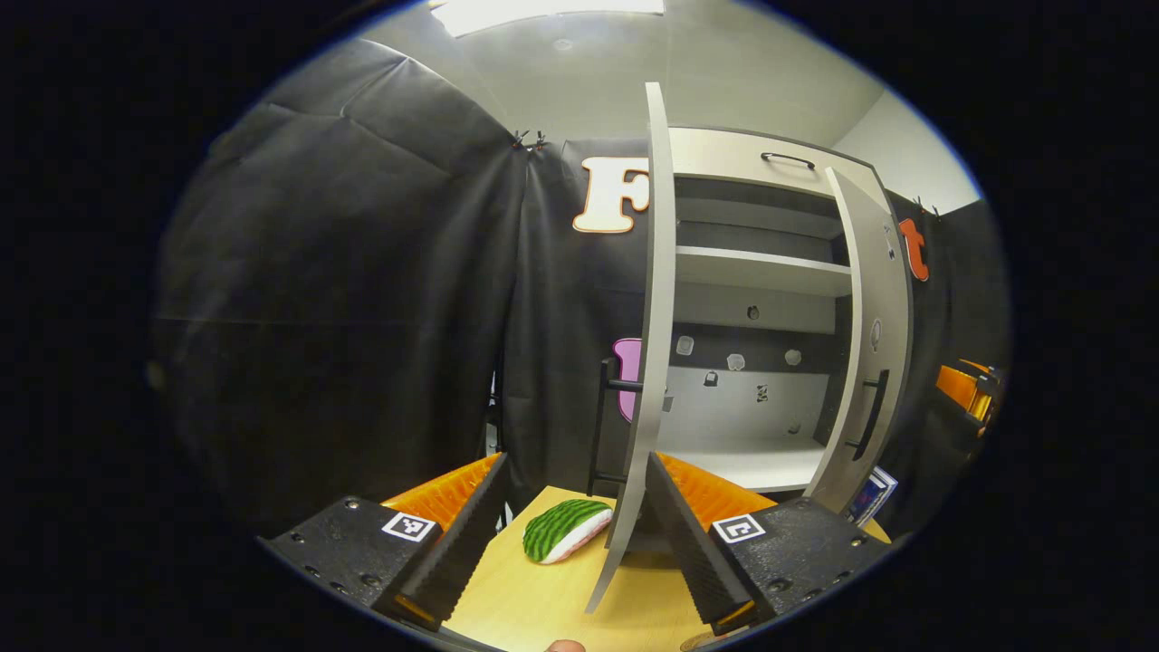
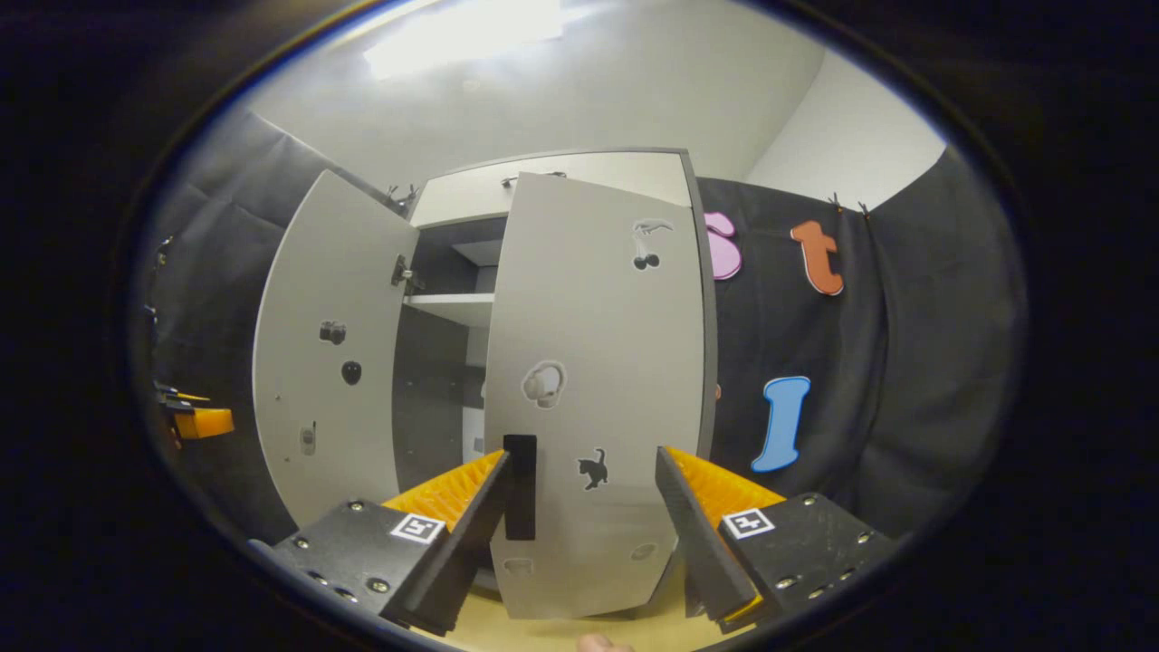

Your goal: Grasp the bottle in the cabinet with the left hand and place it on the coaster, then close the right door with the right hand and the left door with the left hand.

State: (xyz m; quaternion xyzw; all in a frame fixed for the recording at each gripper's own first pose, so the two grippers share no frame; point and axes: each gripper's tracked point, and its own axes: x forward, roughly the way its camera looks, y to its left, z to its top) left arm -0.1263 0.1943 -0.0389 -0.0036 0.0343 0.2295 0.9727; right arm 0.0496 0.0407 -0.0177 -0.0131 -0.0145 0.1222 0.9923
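The pale cabinet (image 1: 751,272) stands with both doors open. In the left gripper view its left door (image 1: 656,299) is edge-on, and its lower edge passes between the fingers of my open left gripper (image 1: 577,457), close to the right-hand finger. A green-striped watermelon coaster (image 1: 566,530) lies on the wooden table (image 1: 561,607) just left of that door. In the right gripper view the right door (image 2: 598,389) faces me, swung partway across the opening. My right gripper (image 2: 584,453) is open in front of it, its left finger beside the black handle (image 2: 519,486).
The cabinet's shelf (image 1: 761,267) and floor (image 1: 751,462) are bare. A black handle (image 1: 602,417) sticks out from the left door's outer face. The right gripper (image 1: 969,389) shows beyond the right door (image 1: 874,344). Black cloth walls surround the cabinet.
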